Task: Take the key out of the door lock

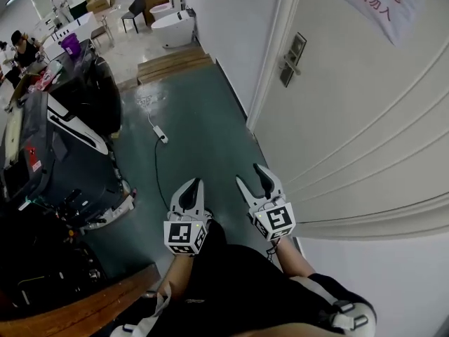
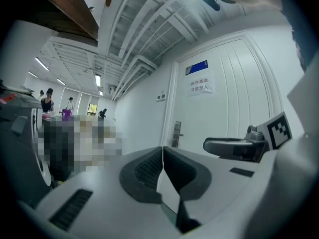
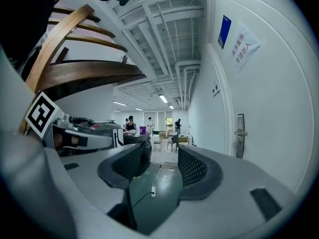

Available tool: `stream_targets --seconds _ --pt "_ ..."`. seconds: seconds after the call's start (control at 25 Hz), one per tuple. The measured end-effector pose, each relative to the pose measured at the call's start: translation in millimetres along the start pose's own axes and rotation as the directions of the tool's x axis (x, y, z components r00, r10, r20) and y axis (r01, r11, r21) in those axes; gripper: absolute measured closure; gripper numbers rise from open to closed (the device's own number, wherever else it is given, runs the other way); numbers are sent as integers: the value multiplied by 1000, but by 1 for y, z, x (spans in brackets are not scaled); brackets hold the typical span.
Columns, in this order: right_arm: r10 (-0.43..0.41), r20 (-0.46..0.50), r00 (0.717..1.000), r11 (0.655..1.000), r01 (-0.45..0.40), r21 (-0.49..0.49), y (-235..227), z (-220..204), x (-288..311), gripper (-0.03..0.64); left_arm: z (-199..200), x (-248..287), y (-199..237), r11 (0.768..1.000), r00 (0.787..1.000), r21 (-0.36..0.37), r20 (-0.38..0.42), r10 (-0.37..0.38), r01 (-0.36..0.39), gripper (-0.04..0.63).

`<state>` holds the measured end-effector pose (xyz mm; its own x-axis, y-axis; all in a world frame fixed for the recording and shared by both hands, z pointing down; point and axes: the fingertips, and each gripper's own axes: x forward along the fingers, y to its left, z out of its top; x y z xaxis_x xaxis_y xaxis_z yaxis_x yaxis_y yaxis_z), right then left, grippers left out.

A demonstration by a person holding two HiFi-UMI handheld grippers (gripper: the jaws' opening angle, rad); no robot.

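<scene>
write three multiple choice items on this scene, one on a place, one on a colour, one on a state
1. Where is the lock?
A on the door, up ahead
B on a chair
C on a desk

2. What colour is the floor?
A red
B green
C yellow

3. How is the right gripper?
A shut on a key
B shut, empty
C open, empty

Answers:
1 A, the head view shows its plate on the door.
2 B, the floor shows dark green.
3 C, its jaws stand apart with only floor seen between them.
</scene>
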<state>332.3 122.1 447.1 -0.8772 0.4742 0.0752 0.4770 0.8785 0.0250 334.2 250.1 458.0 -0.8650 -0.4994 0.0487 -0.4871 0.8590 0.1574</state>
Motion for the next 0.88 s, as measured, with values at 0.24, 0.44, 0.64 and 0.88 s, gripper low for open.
stream_targets --seconds 0.24,0.44,0.64,0.88 --pt "20 -27 999 1000 -20 4 -26 8 71 385 7 69 44 1000 1000 -23 6 -18 19 571" --pt "8 -76 997 1000 -8 -5 -45 6 126 386 16 112 80 998 999 -35 -8 -53 53 571" --pt "29 -89 996 999 -27 25 -49 0 181 376 15 148 129 998 998 -38 -24 -53 52 571" --pt "29 -107 994 999 -25 44 -70 -1 216 377 19 190 146 996 997 -59 -41 -63 60 571"
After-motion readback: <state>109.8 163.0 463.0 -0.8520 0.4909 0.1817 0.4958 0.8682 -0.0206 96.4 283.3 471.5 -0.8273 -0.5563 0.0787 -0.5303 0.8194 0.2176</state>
